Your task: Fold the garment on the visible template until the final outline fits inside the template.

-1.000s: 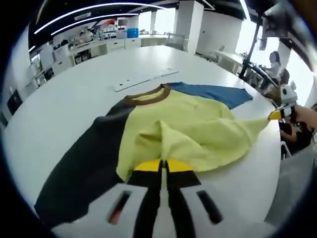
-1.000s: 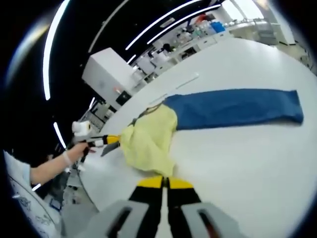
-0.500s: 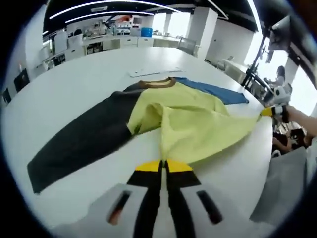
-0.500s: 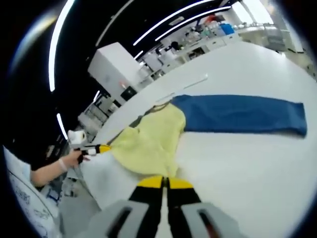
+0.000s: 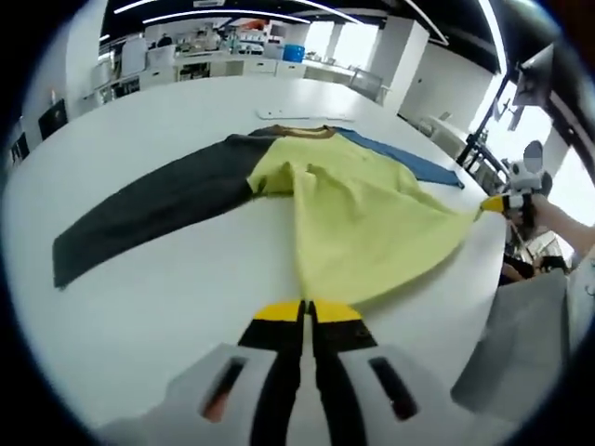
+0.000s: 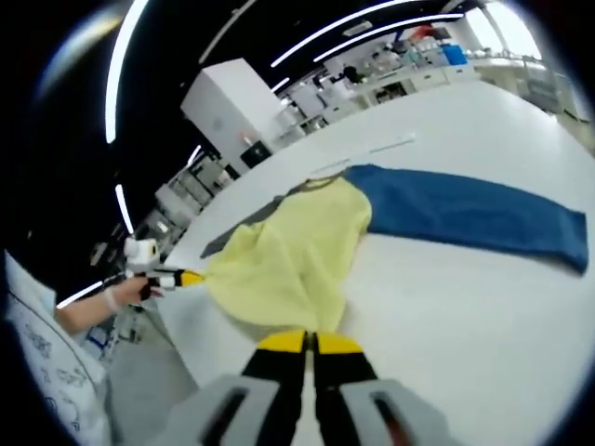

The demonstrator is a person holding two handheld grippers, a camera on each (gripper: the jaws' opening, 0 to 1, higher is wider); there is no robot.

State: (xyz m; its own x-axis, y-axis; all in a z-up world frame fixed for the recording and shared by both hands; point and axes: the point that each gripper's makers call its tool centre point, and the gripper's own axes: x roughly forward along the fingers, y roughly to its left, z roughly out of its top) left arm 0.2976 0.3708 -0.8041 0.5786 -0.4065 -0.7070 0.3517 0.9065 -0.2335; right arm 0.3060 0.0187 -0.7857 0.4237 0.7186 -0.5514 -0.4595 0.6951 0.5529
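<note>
In the left gripper view, the long-sleeved shirt (image 5: 353,214) lies spread on the white table (image 5: 139,307) ahead of the left gripper (image 5: 307,311), which is clenched on its yellow hem. The dark sleeve (image 5: 149,209) runs off left, the blue sleeve (image 5: 409,163) right. The right gripper (image 6: 307,342) pinches the opposite hem corner.
</note>
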